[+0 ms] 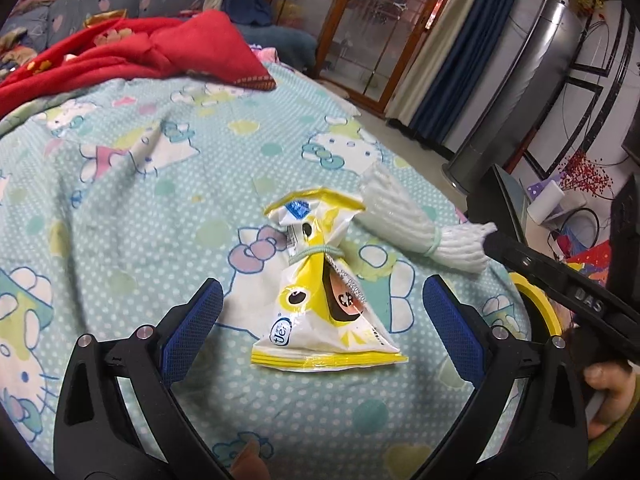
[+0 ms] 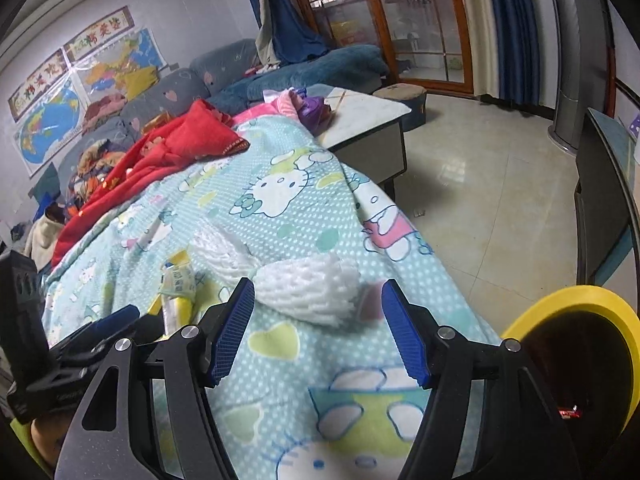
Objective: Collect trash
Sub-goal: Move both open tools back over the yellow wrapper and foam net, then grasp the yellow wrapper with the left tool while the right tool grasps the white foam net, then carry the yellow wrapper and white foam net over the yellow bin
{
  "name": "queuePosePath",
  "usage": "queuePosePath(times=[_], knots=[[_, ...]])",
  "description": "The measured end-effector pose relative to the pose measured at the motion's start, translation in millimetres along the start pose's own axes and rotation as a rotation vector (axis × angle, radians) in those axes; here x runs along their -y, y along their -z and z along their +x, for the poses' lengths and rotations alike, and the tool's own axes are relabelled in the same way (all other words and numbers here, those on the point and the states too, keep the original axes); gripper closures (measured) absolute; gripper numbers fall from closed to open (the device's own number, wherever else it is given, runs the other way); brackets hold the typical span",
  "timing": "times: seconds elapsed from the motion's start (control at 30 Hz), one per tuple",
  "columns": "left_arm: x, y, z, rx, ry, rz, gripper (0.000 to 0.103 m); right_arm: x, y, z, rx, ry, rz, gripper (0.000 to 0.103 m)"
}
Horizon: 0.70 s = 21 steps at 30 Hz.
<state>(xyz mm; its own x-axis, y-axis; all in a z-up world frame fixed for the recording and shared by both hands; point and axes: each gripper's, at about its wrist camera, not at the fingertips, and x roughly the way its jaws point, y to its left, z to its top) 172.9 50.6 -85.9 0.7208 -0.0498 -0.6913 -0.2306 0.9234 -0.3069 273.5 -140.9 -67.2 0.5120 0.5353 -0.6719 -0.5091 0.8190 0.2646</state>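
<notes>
Through the left wrist view, the left gripper [image 1: 320, 320] is hanging over the quilt [image 1: 120, 184] with its jaws standing wide apart and nothing pressed between the blue pads [image 1: 192, 336]. The wrapper [image 1: 320, 280], a yellow and white snack bag cinched at its waist by a pale green band, is lying flat on the quilt in line with the gap, its lower seam sitting between the 2 fingers without touching either. Beside it, toward the right, a white foam net [image 1: 412, 224] is lying, also banded, and the right gripper [image 1: 496, 240] is reaching in with its tip at the net's frayed end. I judge this as the approach step: the left one now needs to be lowering onto the bag's body and closing. In the right wrist view, the right gripper [image 2: 318, 328] is holding its jaws apart too, empty, with the foam net [image 2: 304, 284] lying just ahead of the pads and partly between them; the picture is slightly blurred there. The wrapper [image 2: 176, 292] is showing edge-on further left. A bin [image 2: 568, 344] with a yellow rim is sitting at the lower right, likely where both pieces are going. The bag looks crumpled and light, so it may be sliding on the soft cloth.
</notes>
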Motion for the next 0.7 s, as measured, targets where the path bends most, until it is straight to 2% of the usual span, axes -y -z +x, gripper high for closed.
queuePosePath(times=[0.07,0.13,0.17,0.27,0.3,0.37,0.53,0.7], knots=[[1,1,5,-0.025,0.001,0.007,0.011,0,-2,9,-0.013,0.003,-0.002,0.039],[4,3,8,-0.037,0.003,0.018,0.017,0,-1,17,-0.033,-0.007,0.003,0.041],[4,3,9,-0.042,0.003,0.022,0.024,0,0,21,-0.047,-0.015,0.011,0.051],[4,5,10,-0.05,0.001,0.019,0.04,3,6,26,-0.074,-0.049,0.041,0.07],[4,5,10,-0.049,0.002,0.018,0.047,2,8,27,-0.074,-0.05,0.045,0.073],[3,6,10,-0.052,0.008,0.015,0.053,2,13,23,-0.068,-0.059,0.047,0.085],[0,6,9,-0.056,0.036,0.005,0.062,1,18,11,-0.061,-0.079,0.058,0.092],[2,6,9,-0.058,0.074,0.016,0.081,0,27,-6,-0.044,-0.091,0.054,0.093]])
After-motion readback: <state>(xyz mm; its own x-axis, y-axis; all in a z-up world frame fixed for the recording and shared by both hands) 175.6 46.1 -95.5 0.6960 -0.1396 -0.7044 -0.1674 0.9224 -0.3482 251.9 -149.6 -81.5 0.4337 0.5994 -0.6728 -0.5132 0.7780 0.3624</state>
